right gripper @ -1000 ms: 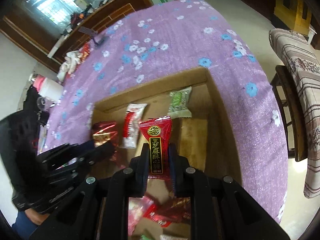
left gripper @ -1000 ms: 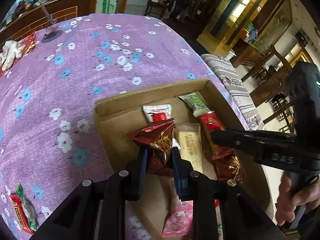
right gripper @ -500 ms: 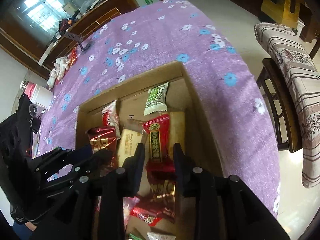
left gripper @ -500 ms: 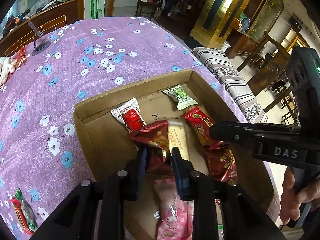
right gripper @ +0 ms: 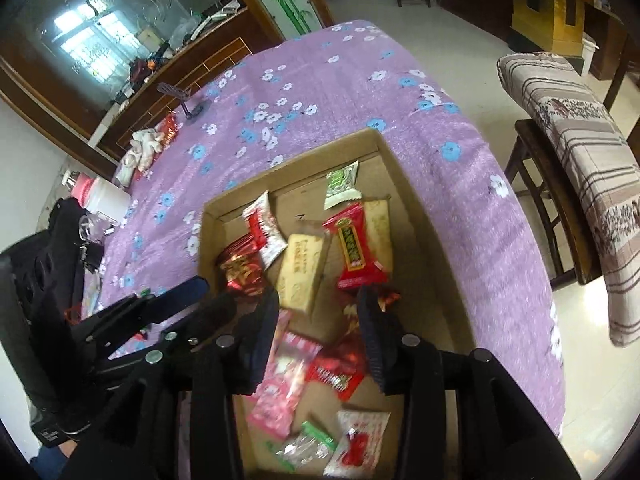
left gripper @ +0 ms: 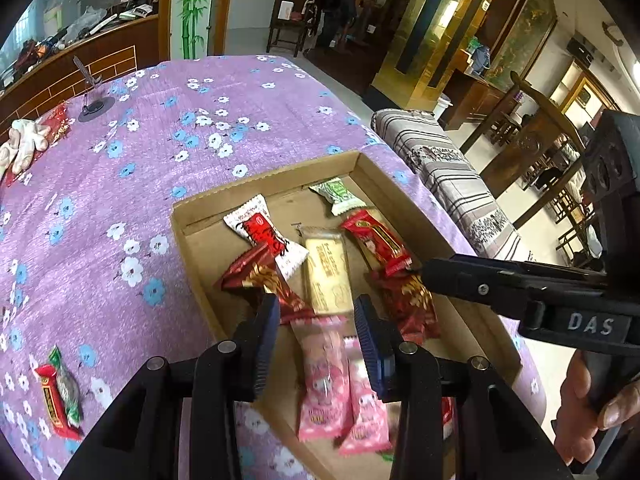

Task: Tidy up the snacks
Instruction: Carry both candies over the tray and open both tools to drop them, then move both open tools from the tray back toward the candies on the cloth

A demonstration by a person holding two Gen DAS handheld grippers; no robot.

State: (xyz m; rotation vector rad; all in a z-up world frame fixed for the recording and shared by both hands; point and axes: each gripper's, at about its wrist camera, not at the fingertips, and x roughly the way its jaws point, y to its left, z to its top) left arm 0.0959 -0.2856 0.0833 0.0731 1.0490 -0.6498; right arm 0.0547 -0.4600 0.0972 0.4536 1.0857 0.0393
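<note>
A shallow cardboard box (left gripper: 188, 236) (right gripper: 412, 196) on the purple flowered tablecloth holds several wrapped snacks. My left gripper (left gripper: 316, 322) is open and empty above the box, just over a dark red foil snack (left gripper: 260, 280) and pink packets (left gripper: 324, 376). My right gripper (right gripper: 318, 314) is open and empty above the box, near a red packet with a gold label (right gripper: 354, 252) that lies beside a beige bar (right gripper: 300, 268). The right gripper also shows in the left wrist view (left gripper: 520, 288).
One red and green snack (left gripper: 60, 392) lies on the cloth left of the box. White gloves (left gripper: 24, 140) and a small stand (left gripper: 94, 100) are at the table's far side. A striped cushioned chair (right gripper: 576, 168) stands to the right of the table.
Both grippers opened and let go: the dark red foil snack dropped from the left one, the red gold-label packet from the right. Both lie in the box now. Both grippers pulled back.
</note>
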